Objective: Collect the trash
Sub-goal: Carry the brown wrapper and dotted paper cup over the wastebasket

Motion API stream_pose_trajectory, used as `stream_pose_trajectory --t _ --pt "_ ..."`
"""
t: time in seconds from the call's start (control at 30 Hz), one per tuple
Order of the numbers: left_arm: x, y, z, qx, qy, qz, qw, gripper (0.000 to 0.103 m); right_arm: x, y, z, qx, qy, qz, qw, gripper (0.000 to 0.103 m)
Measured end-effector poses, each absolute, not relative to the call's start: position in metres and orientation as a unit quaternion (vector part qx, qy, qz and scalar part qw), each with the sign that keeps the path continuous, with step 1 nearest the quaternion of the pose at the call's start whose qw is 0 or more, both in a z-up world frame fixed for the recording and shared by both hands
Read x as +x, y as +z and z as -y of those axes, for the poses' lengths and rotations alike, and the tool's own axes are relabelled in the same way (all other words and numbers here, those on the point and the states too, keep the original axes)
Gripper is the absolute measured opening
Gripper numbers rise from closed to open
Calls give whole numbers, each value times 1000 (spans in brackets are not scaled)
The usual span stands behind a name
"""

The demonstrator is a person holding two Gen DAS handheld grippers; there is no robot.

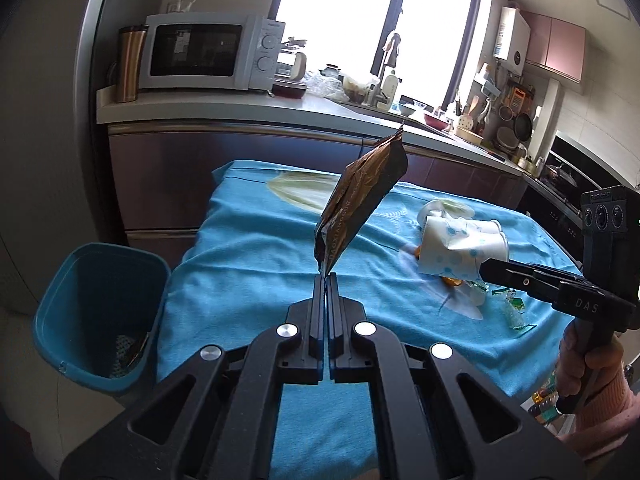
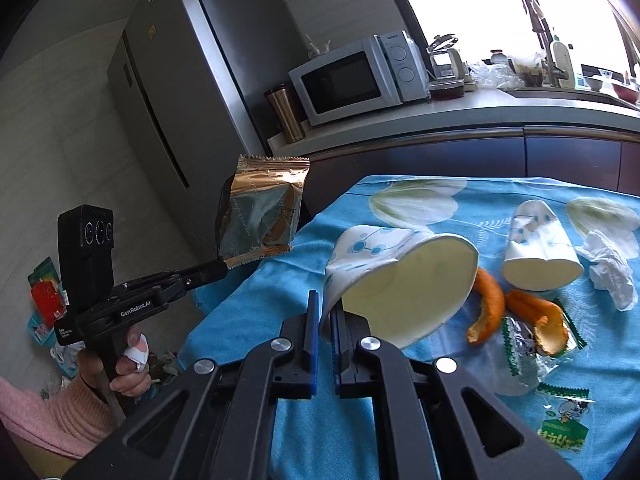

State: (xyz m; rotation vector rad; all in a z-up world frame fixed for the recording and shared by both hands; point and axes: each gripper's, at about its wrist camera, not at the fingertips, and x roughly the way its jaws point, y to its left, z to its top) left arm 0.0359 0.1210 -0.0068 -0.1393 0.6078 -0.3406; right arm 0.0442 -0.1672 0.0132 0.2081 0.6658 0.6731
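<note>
Left wrist view: left tool (image 1: 327,276) clenched on foil wrapper (image 1: 362,200) corner, held up over the desk (image 1: 248,248), likely bound for bin (image 1: 100,320) at left. Right tool (image 2: 326,308) pinches crushed paper cup (image 2: 396,276) by its wall, lifted. Bin contents mostly hidden.

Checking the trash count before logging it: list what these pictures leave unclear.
- Blue bin, left wrist view: its contents sit in shadow behind its wall.
- Brown wrapper: print too small to read.
- Litter under the paper cup, right wrist view: partly covered by the cup.
- Green snack packet: cut off by the frame edge.
</note>
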Motion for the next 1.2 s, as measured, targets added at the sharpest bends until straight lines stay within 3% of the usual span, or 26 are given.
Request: stream_pose_trajectory --t 0.63,1.2 --pt "20 -30 -251 -116 -8 -314 942 1 68 17 34 33 450 -340 825 5" --pt "44 -72 -296 -136 63 -360 921 2 87 4 -55 -20 498 -373 783 4"
